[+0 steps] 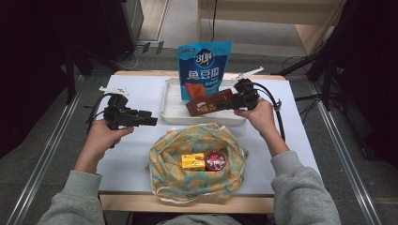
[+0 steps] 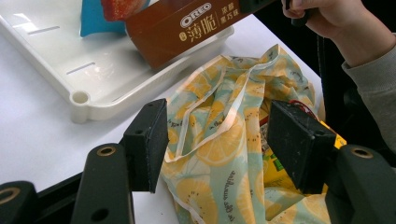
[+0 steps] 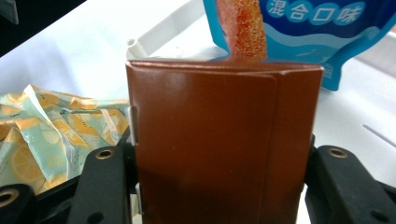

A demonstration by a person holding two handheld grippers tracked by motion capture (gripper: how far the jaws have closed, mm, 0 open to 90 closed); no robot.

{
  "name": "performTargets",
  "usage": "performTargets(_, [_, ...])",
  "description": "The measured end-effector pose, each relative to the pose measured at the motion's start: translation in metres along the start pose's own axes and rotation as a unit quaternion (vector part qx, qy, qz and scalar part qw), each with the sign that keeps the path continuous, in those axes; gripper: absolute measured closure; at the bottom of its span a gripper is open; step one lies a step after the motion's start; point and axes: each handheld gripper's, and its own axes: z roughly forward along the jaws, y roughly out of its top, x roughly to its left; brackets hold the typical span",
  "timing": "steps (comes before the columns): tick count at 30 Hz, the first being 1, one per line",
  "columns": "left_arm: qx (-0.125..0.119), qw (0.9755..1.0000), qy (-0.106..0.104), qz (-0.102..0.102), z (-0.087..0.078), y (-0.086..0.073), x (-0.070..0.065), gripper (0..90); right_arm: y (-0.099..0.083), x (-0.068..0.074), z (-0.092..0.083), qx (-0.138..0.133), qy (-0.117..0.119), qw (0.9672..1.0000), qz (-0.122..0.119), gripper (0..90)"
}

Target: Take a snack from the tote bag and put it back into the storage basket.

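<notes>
My right gripper is shut on one end of a brown Oreo box, which it holds tilted over the front rim of the white tray. In the right gripper view the box fills the gap between both jaws. A blue snack pouch stands upright in the tray behind the box. My left gripper hovers open left of the lemon-print cloth bag. In the left gripper view its jaws frame the bag's rim without pressing on it. Inside the bag lie a yellow box and a red round tin.
The white tabletop has bare room left of the bag and to the right of it. The table's wooden front edge runs just below the bag. Metal rails flank the table on both sides.
</notes>
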Motion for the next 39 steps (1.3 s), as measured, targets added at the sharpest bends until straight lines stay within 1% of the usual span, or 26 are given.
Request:
performTargets(16, [0.002, 1.0000, -0.001, 0.001, 0.001, 0.000, 0.000, 39.3, -0.002, -0.001, 0.018, 0.013, 0.013, 0.9998, -0.005, 44.8])
performTargets(19, [0.002, 1.0000, -0.001, 0.001, 0.001, 0.000, 0.000, 39.3, -0.003, -0.002, 0.022, 0.022, 0.018, 0.9996, -0.008, 44.6])
performTargets(22, [0.003, 1.0000, -0.001, 0.001, 0.001, 0.000, 0.000, 39.3, -0.005, -0.001, 0.026, 0.028, 0.019, 0.9993, -0.014, 44.6])
performTargets(26, [0.003, 1.0000, -0.002, 0.000, 0.001, 0.000, 0.000, 39.3, -0.005, -0.003, 0.031, 0.029, 0.021, 0.9993, -0.008, 44.5])
performTargets(29, [0.004, 1.0000, -0.001, 0.001, 0.001, 0.000, 0.000, 39.3, -0.005, -0.004, 0.034, 0.030, 0.023, 0.9992, -0.008, 44.4])
performTargets(33, [0.004, 1.0000, -0.001, 0.001, 0.001, 0.000, 0.001, 39.3, -0.007, -0.007, 0.039, 0.037, 0.027, 0.9989, -0.011, 44.3])
performTargets(39, [0.004, 1.0000, -0.002, 0.000, 0.001, -0.001, 0.001, 39.3, -0.010, -0.010, 0.045, 0.047, 0.030, 0.9984, -0.004, 43.9])
